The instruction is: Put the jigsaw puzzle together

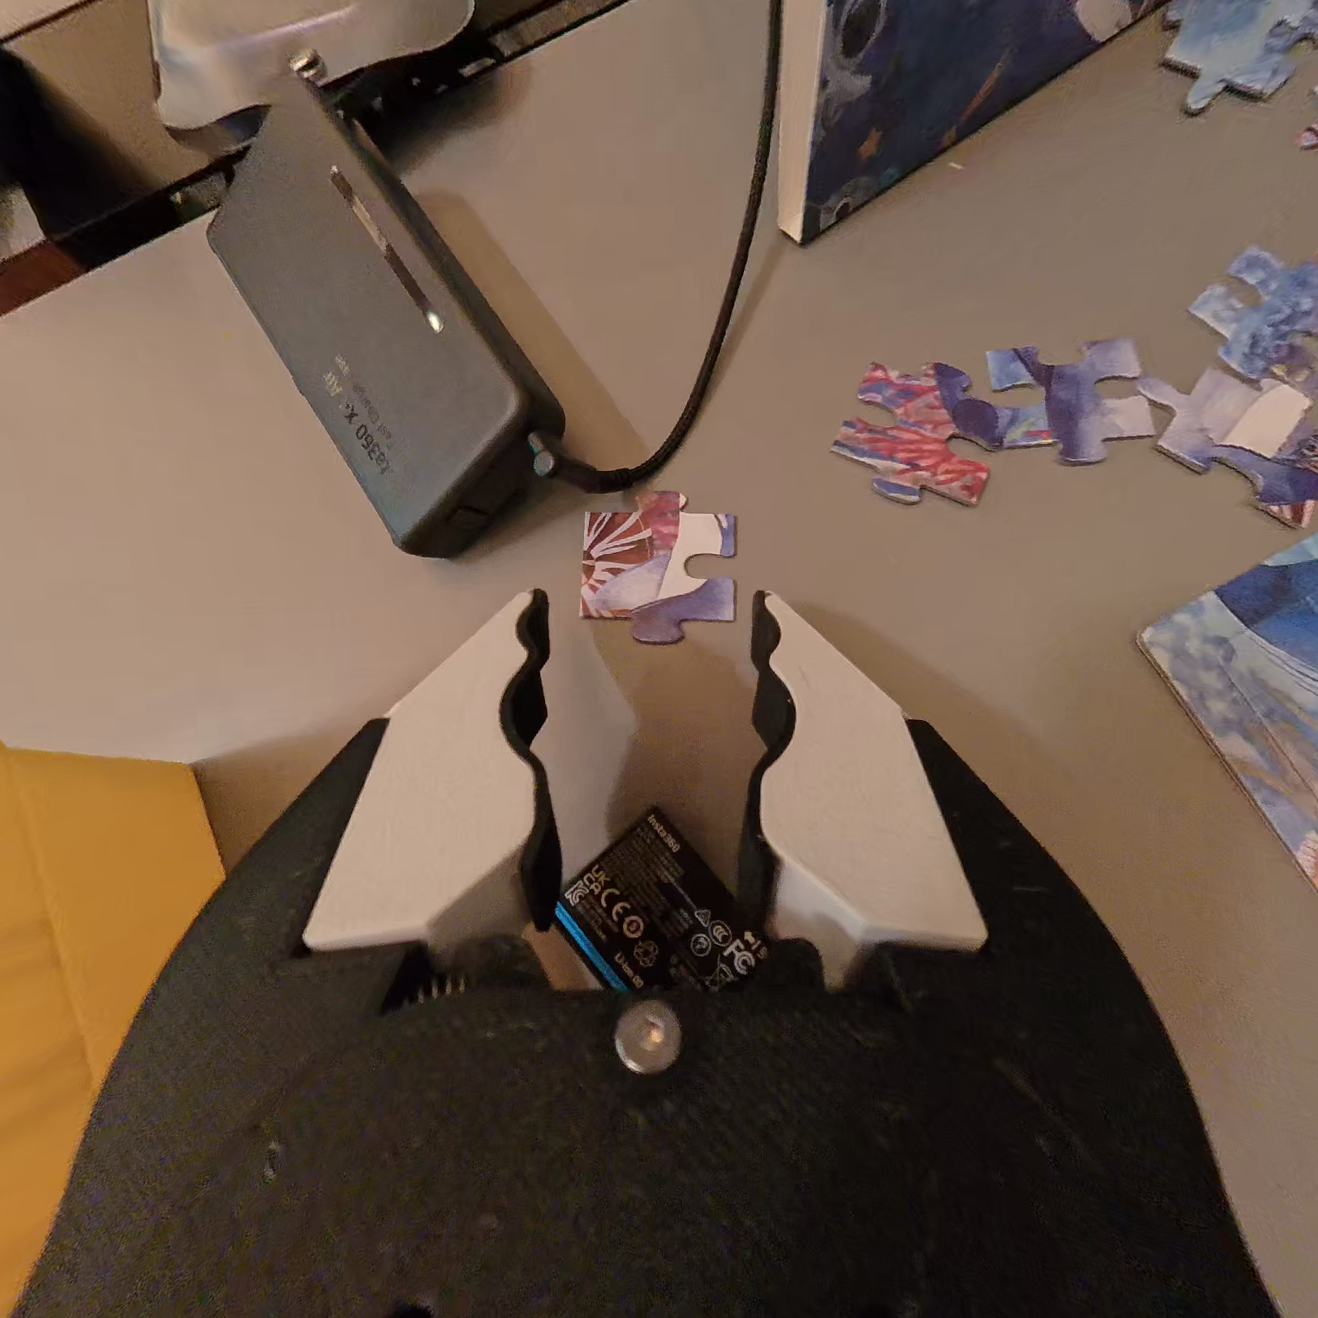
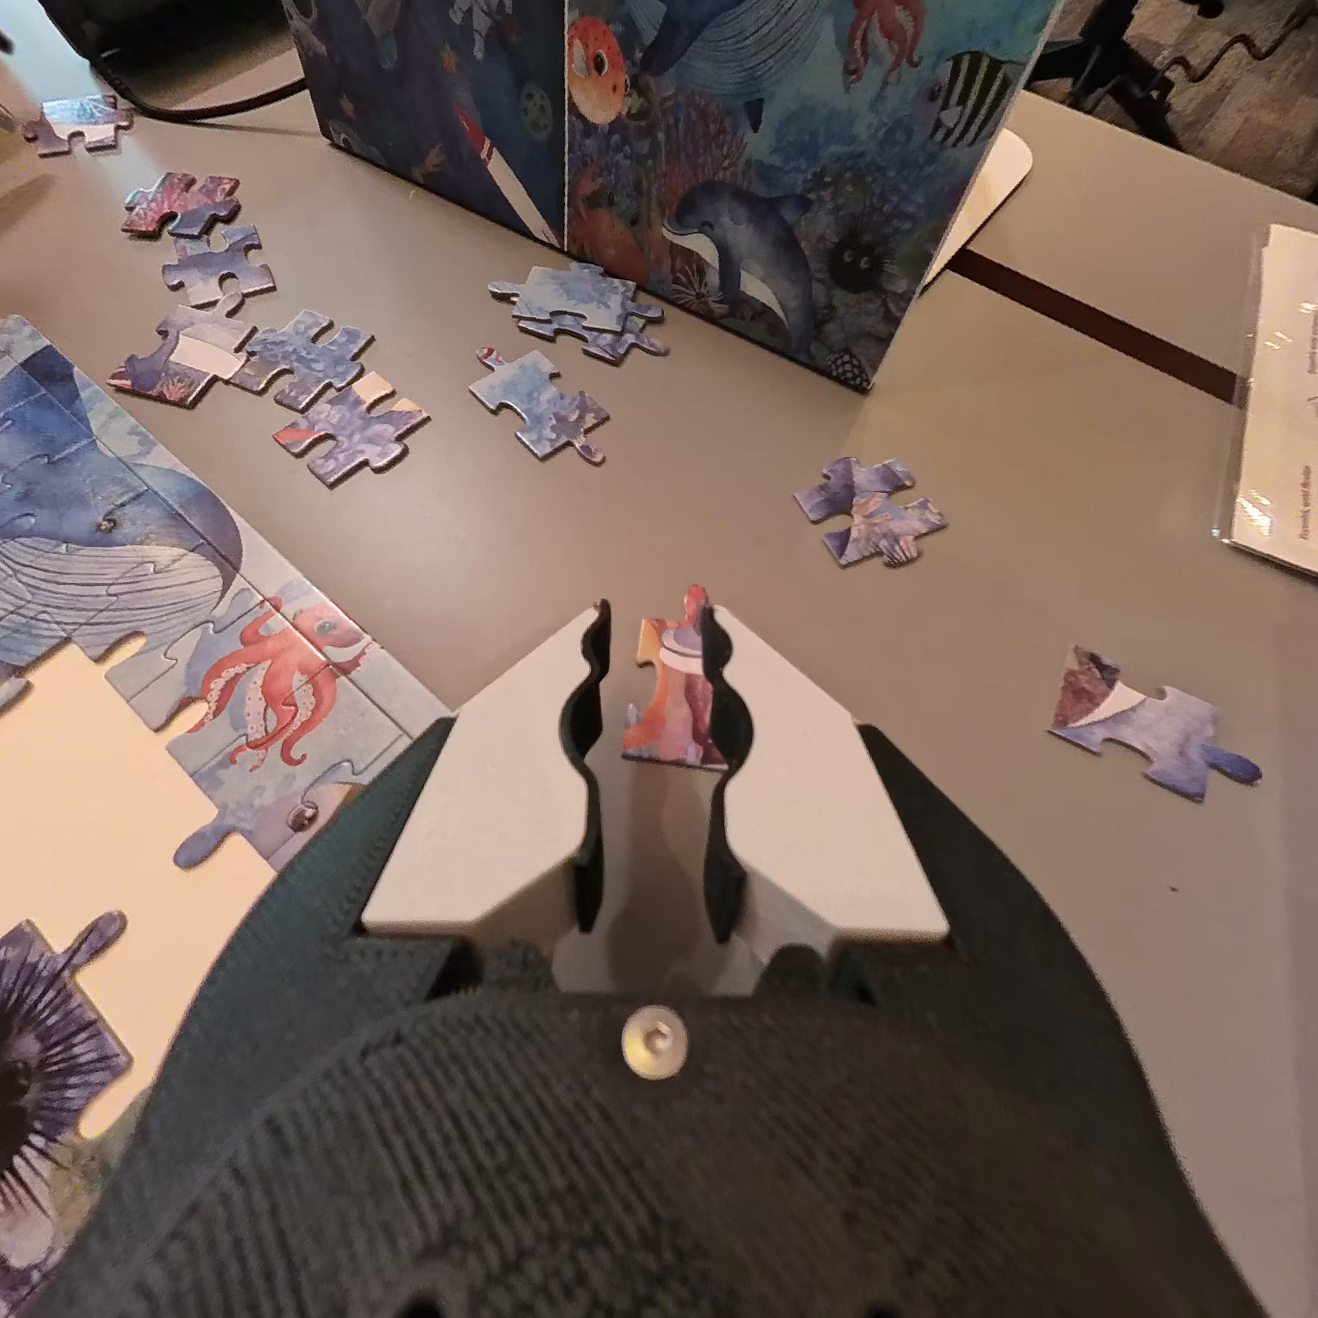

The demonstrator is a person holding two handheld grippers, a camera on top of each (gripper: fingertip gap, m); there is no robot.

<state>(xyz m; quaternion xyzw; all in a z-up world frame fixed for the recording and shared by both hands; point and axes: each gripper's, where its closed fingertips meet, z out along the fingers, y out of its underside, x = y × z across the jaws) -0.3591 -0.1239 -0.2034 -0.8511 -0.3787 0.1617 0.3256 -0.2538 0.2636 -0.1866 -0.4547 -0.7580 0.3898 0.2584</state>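
In the left wrist view, my left gripper [image 1: 647, 603] is open and empty. A puzzle piece [image 1: 656, 563] with red coral and purple lies flat on the grey table just beyond its fingertips. In the right wrist view, my right gripper [image 2: 655, 610] is open with a narrow gap. An orange and pink piece [image 2: 667, 713] lies on the table between its fingers, its right edge hidden by the right finger. The partly assembled puzzle [image 2: 142, 535], with a whale and a red octopus, lies to the left; its edge also shows in the left wrist view [image 1: 1248, 713].
The puzzle box [image 2: 713, 142] stands at the back, also in the left wrist view [image 1: 927, 107]. Several loose pieces [image 2: 335, 399] [image 1: 920, 435] are scattered around. A black charger case [image 1: 371, 356] with a cable [image 1: 734, 285] lies left. A sleeved paper sheet [image 2: 1284, 399] lies right. My right fingertips sit around 40 centimetres from my left ones. The partly assembled puzzle [image 2: 142, 535] lies some 15 centimetres from my right tips, 25 centimetres from my left tips.
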